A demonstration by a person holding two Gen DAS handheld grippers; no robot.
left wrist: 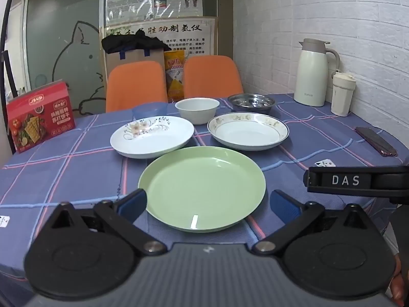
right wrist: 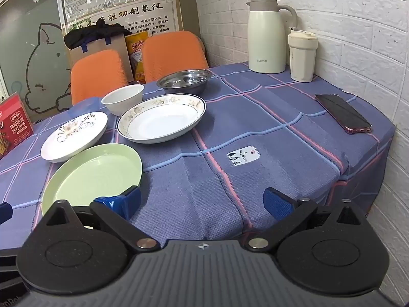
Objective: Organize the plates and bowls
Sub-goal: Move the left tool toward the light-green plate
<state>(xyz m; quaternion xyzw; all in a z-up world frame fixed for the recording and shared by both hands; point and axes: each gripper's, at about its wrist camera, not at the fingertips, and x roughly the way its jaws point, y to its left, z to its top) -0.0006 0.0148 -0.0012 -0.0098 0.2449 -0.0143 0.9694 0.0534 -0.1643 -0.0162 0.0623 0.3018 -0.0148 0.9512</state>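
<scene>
A green plate (left wrist: pixel 202 188) (right wrist: pixel 94 176) lies nearest on the blue checked tablecloth. Behind it sit a white floral plate (left wrist: pixel 152 136) (right wrist: pixel 74 135) on the left and a gold-rimmed white plate (left wrist: pixel 248 131) (right wrist: pixel 162 117) on the right. Further back stand a white bowl (left wrist: pixel 197 110) (right wrist: pixel 123 99), a blue bowl (left wrist: pixel 149 110) and a steel bowl (left wrist: pixel 251 102) (right wrist: pixel 184 78). My left gripper (left wrist: pixel 208 204) is open, its fingers either side of the green plate's near rim. My right gripper (right wrist: pixel 202 203) is open over bare cloth, right of the green plate.
A cream thermos jug (right wrist: pixel 267 34) and a cream tumbler (right wrist: pixel 303 53) stand at the back right by the brick wall. A phone (right wrist: pixel 342 116) lies near the right table edge. A red cracker box (left wrist: pixel 39 116) stands far left. Two orange chairs (left wrist: pixel 212 76) are behind.
</scene>
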